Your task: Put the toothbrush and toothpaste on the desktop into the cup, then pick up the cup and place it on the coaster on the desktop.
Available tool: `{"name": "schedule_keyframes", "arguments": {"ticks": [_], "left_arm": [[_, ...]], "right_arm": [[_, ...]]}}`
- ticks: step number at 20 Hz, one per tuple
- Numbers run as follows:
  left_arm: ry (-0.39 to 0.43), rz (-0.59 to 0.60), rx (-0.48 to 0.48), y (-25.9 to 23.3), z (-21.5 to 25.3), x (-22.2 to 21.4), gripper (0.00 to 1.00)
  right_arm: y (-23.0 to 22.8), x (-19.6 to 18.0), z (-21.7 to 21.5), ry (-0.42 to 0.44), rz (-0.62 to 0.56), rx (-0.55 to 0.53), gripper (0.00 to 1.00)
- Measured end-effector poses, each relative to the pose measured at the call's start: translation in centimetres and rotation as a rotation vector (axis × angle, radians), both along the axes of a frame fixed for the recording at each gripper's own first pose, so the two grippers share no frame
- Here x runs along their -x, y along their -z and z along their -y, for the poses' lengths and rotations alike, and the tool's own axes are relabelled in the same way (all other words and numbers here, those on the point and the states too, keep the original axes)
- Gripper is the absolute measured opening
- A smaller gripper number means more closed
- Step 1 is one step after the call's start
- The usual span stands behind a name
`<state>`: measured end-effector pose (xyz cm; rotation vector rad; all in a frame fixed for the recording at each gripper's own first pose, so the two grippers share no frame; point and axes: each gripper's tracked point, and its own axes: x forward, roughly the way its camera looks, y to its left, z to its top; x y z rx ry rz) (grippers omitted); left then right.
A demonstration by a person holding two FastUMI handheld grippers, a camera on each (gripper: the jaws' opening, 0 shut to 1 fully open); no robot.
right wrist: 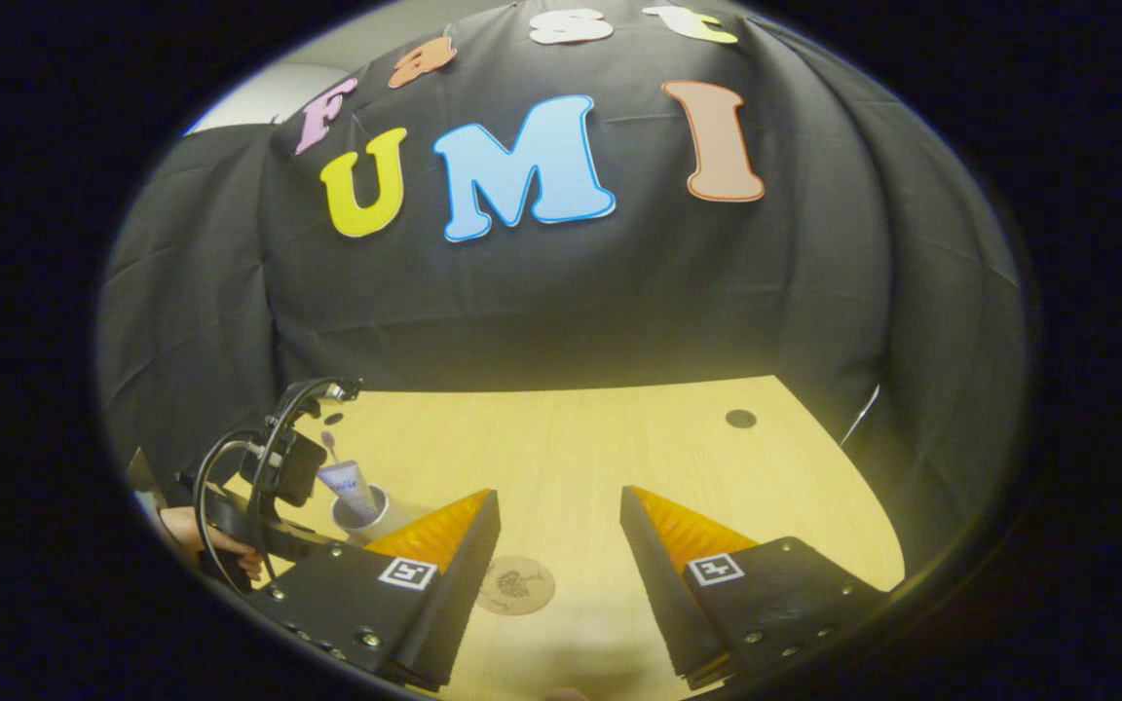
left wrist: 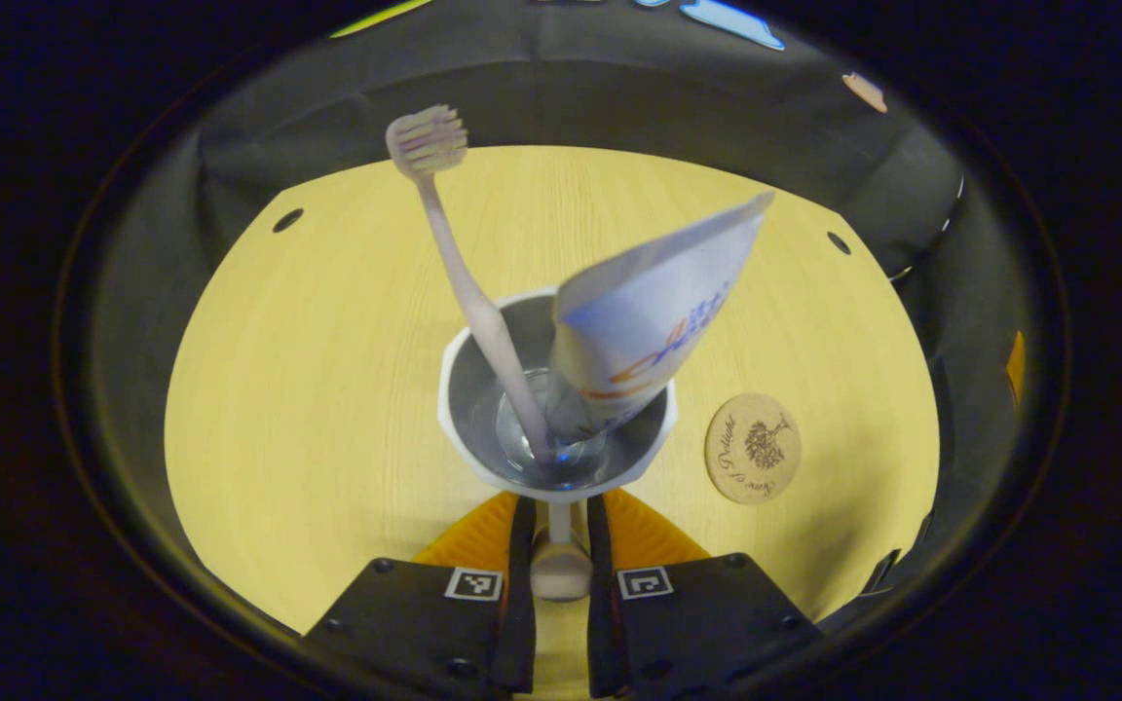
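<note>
Cup (left wrist: pixel 483 428) top-heavy with toothbrush (left wrist: pixel 464 282), toothpaste (left wrist: pixel 639 321) inside; left gripper (left wrist: pixel 559 545) clenched on handle, probably tippy. Right gripper (right wrist: pixel 556 545) spread wide, empty.

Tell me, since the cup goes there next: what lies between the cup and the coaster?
Bare desktop. In the left gripper view nothing sits between the cup and the coaster.
</note>
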<state>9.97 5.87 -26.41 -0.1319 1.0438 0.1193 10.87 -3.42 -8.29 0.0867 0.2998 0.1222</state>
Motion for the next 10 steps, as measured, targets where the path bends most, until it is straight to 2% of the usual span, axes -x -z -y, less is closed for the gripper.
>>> {"name": "schedule_keyframes", "arguments": {"ticks": [5,10], "left_arm": [[0.026,0.039,0.01,-0.7,2.1,-0.6,0.28],[0.102,0.055,0.025,-2.0,6.4,-0.7,0.28]], "right_arm": [[-0.1,0.3,0.7,0.003,0.002,0.002,0.78],[-0.3,0.8,1.8,0.016,0.013,0.006,0.78]]}}
